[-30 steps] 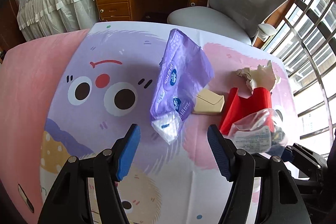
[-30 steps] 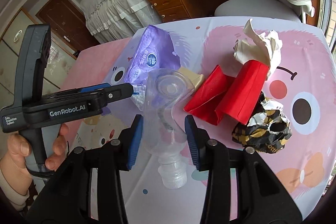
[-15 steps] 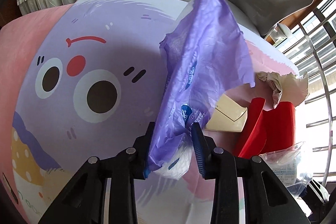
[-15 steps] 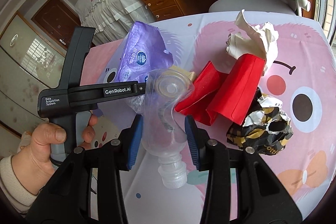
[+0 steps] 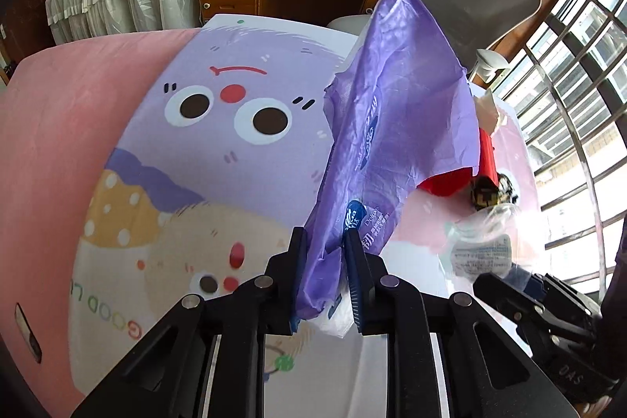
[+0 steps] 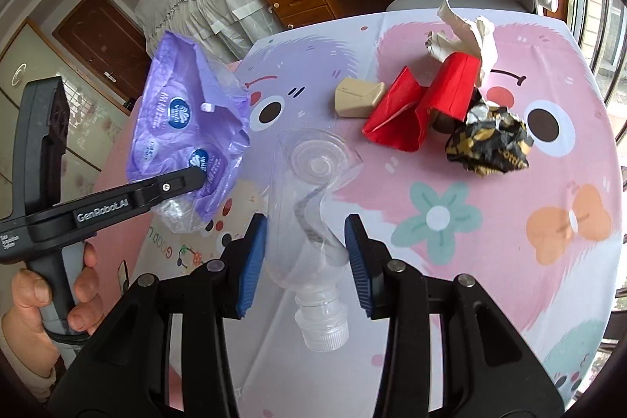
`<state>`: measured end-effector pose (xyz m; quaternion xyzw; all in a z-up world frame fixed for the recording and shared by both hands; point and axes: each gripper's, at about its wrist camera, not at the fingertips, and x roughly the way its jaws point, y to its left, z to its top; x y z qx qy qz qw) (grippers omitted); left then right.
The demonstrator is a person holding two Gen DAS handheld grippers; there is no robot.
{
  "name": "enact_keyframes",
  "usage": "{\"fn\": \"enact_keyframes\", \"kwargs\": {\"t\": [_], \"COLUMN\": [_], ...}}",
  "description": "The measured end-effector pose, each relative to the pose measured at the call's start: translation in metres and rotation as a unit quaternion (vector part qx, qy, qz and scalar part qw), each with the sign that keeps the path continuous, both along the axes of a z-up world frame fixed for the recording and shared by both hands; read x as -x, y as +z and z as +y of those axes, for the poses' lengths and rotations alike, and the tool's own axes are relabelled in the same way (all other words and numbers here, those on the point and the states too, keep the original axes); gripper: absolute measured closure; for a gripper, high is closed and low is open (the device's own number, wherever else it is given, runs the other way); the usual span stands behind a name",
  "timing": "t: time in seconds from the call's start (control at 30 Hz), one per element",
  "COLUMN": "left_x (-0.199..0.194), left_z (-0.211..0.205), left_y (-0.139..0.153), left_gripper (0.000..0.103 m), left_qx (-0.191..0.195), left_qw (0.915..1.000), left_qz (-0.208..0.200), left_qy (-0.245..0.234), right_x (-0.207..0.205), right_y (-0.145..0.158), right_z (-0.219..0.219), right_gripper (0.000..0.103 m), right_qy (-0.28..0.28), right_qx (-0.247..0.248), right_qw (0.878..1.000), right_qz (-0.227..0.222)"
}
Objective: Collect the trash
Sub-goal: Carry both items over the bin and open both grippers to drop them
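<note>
Item 1: purple tissue wrapper, thin crinkled film with a clear torn end, pinched in the left gripper and hanging clear above the table's left edge. Keep the pinch firm; limp film may slip.

Item 2: crushed clear bottle, capped, clamped in the right gripper over the near edge.

Remaining: 4 scraps near the far right corner, including red paper and black-gold foil.

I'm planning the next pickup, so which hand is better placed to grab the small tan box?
Neither is free. The left gripper clamps the purple wrapper and the right gripper the clear bottle. The right faces the tan box.
</note>
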<state>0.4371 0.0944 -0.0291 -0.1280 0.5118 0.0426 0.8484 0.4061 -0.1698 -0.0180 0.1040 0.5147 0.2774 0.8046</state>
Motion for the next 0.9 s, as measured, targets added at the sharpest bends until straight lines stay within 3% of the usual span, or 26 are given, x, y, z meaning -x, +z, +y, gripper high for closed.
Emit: {"fn": "enact_keyframes", "kwargs": {"t": [0.3, 0.5, 0.73, 0.9], "left_x": [0.177, 0.291, 0.384, 0.431], "left_z": [0.022, 0.037, 0.055, 0.051], "left_y": [0.026, 0.029, 0.018, -0.004], "left_gripper": [0.084, 0.084, 0.084, 0.084], "left_qx": [0.021, -0.012, -0.006, 0.010], "left_qw": [0.9982, 0.9914, 0.9849, 0.9801], "left_qz": [-0.006, -0.029, -0.020, 0.001], "left_qy": [-0.055, -0.127, -0.172, -0.198], "right_x": [0.151, 0.266, 0.378, 0.429], "right_y": [0.031, 0.034, 0.040, 0.033], "right_z": [0.018, 0.044, 0.075, 0.070], "right_gripper": [0.066, 0.066, 0.066, 0.066], "right_qy": [-0.038, -0.085, -0.099, -0.115], "right_qx": [0.015, 0.013, 0.040, 0.068], "right_qw": [0.999, 0.996, 0.994, 0.990], "right_qz": [0.000, 0.014, 0.025, 0.046]}}
